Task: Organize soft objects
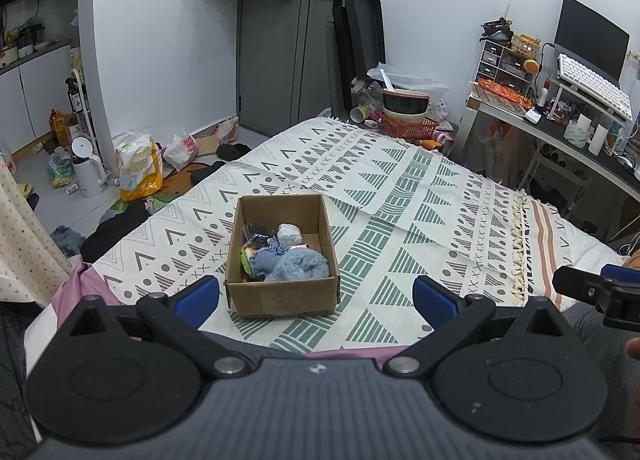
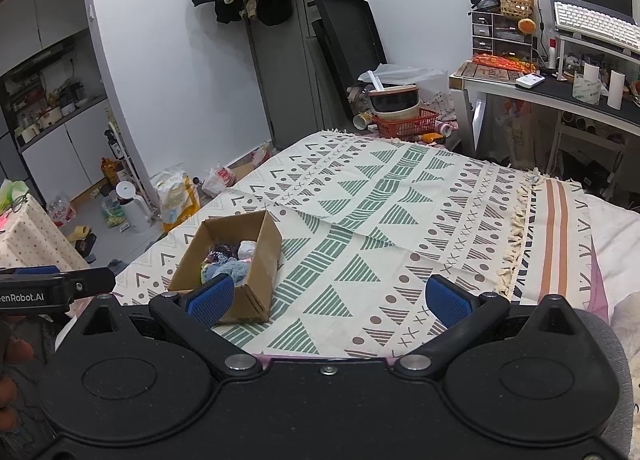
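Note:
A small cardboard box point(image 1: 280, 296) sits on the patterned blanket point(image 1: 400, 188) near its front edge. Inside lie a fluffy blue cloth point(image 1: 298, 266), a white-grey soft piece point(image 1: 289, 235) and a dark bundle point(image 1: 258, 234). My left gripper point(image 1: 316, 298) is open, held just in front of the box, nothing between its blue pads. In the right wrist view the box point(image 2: 256, 292) is at the lower left, with the blue cloth point(image 2: 232, 270) showing inside. My right gripper point(image 2: 328, 300) is open and empty over bare blanket point(image 2: 400, 200), right of the box.
The bed drops off at the left to a cluttered floor with bags point(image 1: 138, 166) and a white kettle point(image 1: 86, 172). A red basket with stacked bowls point(image 1: 406, 116) stands past the far end. A desk point(image 1: 560, 128) with keyboard and monitor runs along the right.

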